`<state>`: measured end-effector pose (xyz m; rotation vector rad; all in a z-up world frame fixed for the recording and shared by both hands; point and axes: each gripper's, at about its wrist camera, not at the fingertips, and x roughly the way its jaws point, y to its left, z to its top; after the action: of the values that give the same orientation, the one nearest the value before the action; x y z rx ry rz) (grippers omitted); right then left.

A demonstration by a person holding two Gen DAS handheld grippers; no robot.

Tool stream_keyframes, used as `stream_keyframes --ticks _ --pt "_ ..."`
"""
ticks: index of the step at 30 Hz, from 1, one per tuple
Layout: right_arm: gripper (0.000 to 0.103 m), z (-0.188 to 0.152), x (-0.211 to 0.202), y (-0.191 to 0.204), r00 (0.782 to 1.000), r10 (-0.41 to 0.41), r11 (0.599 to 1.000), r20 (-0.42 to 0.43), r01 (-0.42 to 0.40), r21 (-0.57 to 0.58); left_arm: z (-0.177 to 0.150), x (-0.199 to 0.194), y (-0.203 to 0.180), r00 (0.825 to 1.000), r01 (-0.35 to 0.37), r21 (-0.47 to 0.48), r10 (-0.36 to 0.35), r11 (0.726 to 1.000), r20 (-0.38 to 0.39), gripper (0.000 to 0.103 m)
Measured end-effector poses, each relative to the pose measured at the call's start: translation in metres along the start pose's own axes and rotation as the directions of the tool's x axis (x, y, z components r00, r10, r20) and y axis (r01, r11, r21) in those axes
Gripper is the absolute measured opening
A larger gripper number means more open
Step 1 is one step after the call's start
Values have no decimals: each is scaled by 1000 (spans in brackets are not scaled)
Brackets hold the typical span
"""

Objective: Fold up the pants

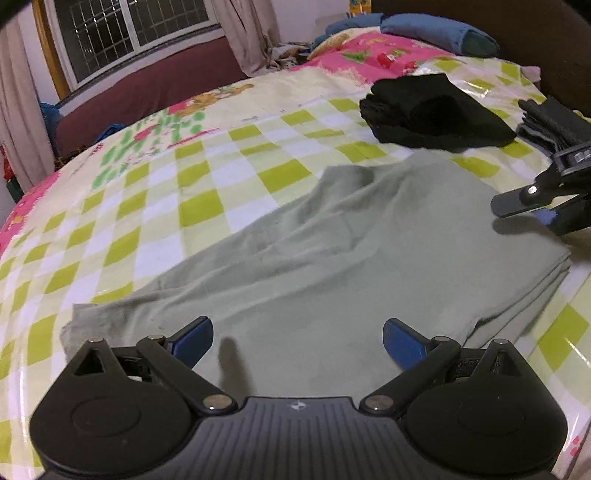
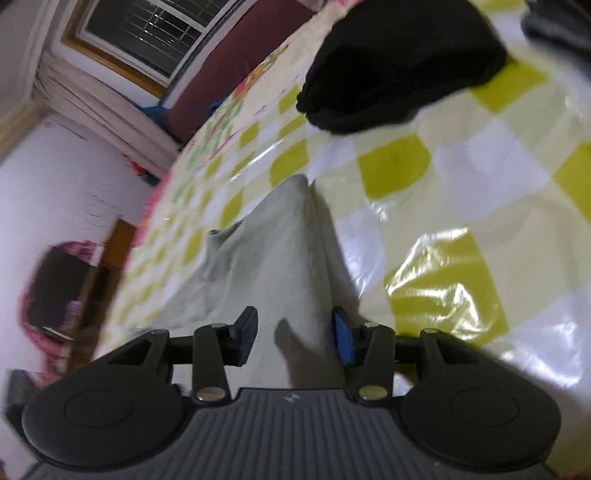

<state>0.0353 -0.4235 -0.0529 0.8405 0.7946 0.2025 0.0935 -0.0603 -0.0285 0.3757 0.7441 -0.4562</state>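
Note:
The sage-green pants [image 1: 314,258] lie folded in layers on the checked bed cover [image 1: 155,206], with stacked edges at the right. My left gripper [image 1: 297,339] is open just above their near end, holding nothing. My right gripper [image 2: 293,338] is open over the pants [image 2: 266,266] near their right edge, with no cloth between its blue pads. It also shows at the right edge of the left wrist view [image 1: 532,210], hovering over the far right corner of the pants.
A folded black garment [image 1: 436,110] lies beyond the pants, also in the right wrist view [image 2: 399,62]. Dark grey folded clothes [image 1: 554,125] sit at the far right. Blue pillows [image 1: 424,29] are at the head. A maroon headboard and window stand on the left.

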Motion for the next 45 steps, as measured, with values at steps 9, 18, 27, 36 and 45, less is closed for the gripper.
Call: stream_keyframes --ticks 9,18,27,36,45 --pt "10 4 34 15 999 13 998 -29 -11 60 2 6 -7 999 43 -22 -43 999 15 103" --pt "6 0 8 15 997 -57 997 44 55 47 35 24 -31 990 105 81 -112 991 80 103" --pt "25 -3 21 1 1000 -22 995 6 22 96 36 24 -12 994 72 -6 -72 997 81 103" --pt "7 -4 4 26 994 -92 995 59 90 43 27 11 -6 991 -64 -13 65 998 121 103" --pt "7 -3 6 56 991 -112 994 75 113 -2 9 27 -2 992 -119 59 115 991 58 103"
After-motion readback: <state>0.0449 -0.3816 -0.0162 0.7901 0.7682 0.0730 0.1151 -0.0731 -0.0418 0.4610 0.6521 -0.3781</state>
